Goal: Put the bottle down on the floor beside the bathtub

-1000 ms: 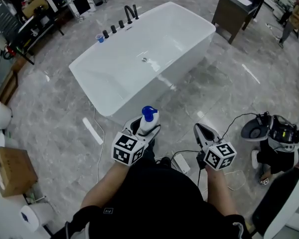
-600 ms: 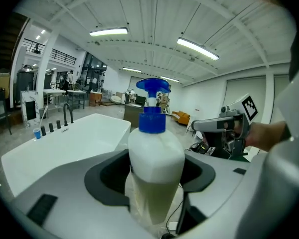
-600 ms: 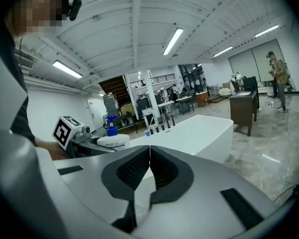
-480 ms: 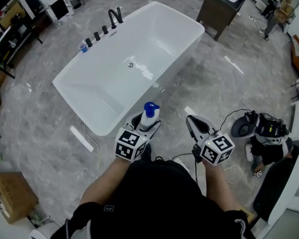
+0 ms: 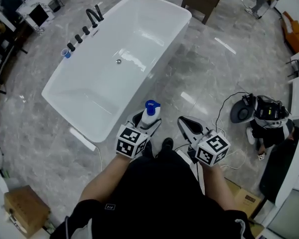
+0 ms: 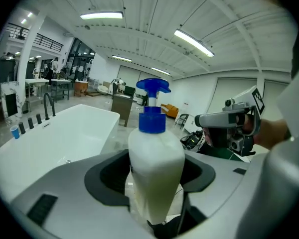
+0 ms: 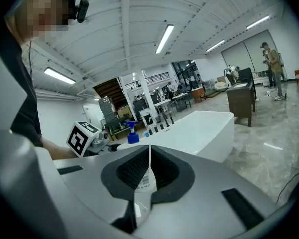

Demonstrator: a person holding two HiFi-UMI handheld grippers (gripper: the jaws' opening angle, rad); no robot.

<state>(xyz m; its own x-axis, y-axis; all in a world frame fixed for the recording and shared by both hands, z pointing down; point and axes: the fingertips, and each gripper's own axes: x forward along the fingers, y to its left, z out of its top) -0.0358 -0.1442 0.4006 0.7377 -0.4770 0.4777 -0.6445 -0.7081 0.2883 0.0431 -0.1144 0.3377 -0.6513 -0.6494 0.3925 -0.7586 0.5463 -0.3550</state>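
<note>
Carry step, by the look of it: the left hand-held gripper point(image 5: 145, 122) has its jaws clamped on the lower body of the white bottle point(image 5: 149, 115), with the blue pump point(image 5: 150, 105) upright at the lower centre of the head view; the bottle hangs in the air just off the near end of the bathtub point(image 5: 104, 83), with only the grey marbled floor point(image 5: 204, 73) beneath it; the left gripper view shows the pads pressing on both sides of the bottle; the right hand-held gripper point(image 5: 187, 124) sits just beside it toward the lower right, jaws pressed together and holding nothing; the set-down isn't done yet, I'd say; the next move calls for lowering the bottle close by the tub's outer wall, landing the base flat, then easing the jaws apart without tipping that tall pump.
</note>
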